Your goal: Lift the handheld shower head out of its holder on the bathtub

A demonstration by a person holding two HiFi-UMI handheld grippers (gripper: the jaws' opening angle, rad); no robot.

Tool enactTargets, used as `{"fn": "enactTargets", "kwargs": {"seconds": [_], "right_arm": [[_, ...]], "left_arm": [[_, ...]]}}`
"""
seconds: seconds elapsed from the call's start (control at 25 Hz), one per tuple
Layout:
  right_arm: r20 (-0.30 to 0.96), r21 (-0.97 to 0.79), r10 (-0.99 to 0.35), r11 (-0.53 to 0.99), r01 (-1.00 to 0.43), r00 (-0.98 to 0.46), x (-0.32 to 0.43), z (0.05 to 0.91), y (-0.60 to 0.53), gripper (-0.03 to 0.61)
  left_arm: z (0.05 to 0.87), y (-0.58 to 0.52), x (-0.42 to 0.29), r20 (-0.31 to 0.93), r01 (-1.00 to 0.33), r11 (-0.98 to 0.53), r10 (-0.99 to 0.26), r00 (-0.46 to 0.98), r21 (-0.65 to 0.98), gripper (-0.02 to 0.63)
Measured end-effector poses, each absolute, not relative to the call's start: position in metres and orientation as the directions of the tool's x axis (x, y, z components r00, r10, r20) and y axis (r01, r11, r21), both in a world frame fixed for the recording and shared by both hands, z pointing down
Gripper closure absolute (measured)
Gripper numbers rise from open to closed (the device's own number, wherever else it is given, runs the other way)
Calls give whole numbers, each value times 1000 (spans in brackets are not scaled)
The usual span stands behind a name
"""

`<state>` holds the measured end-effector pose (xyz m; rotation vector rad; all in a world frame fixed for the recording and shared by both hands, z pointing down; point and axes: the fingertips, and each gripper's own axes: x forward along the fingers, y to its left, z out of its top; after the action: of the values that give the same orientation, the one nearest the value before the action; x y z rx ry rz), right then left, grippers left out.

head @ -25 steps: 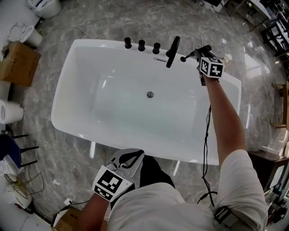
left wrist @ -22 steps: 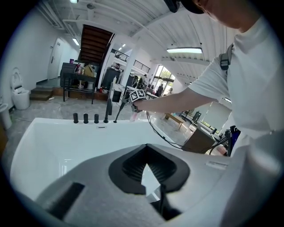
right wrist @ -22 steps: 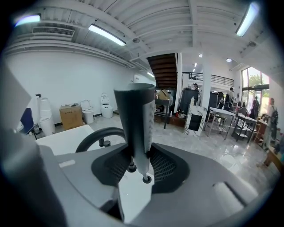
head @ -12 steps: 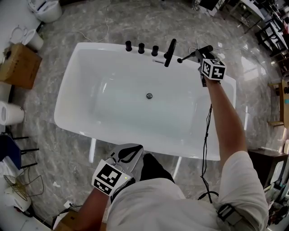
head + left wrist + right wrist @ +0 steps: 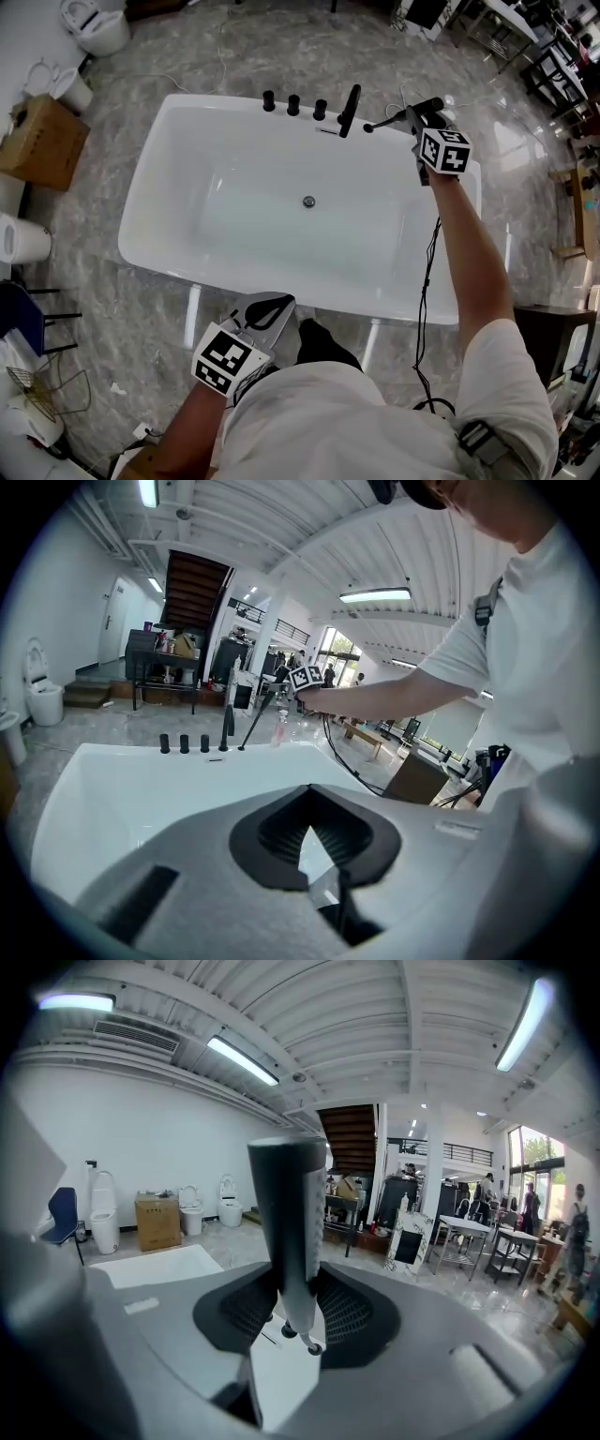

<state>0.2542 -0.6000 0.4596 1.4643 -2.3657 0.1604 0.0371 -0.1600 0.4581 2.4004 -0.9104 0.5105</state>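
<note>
Big white bathtub (image 5: 187, 141) on the marble floor, black fittings lined along its far rim. Over at the far right corner, the right tool (image 5: 419, 117) is clamped on the handheld shower head (image 5: 398, 116): a slim, straight, dark wand, round in section, held above the rim with its tip slanting left toward the spout (image 5: 350, 111). Three knobs (image 5: 293, 103) stand left of that. The left tool (image 5: 265, 305) hangs by the near rim, jaws closed tip to tip and empty.
</note>
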Motion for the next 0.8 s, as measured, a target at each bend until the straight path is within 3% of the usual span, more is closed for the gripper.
{"fn": "enactTargets", "kwargs": {"seconds": [0.8], "right_arm": [[249, 157, -876, 457, -876, -412, 245, 364, -480, 433]], "left_arm": [[440, -86, 9, 479, -672, -671, -500, 722, 313, 606]]}}
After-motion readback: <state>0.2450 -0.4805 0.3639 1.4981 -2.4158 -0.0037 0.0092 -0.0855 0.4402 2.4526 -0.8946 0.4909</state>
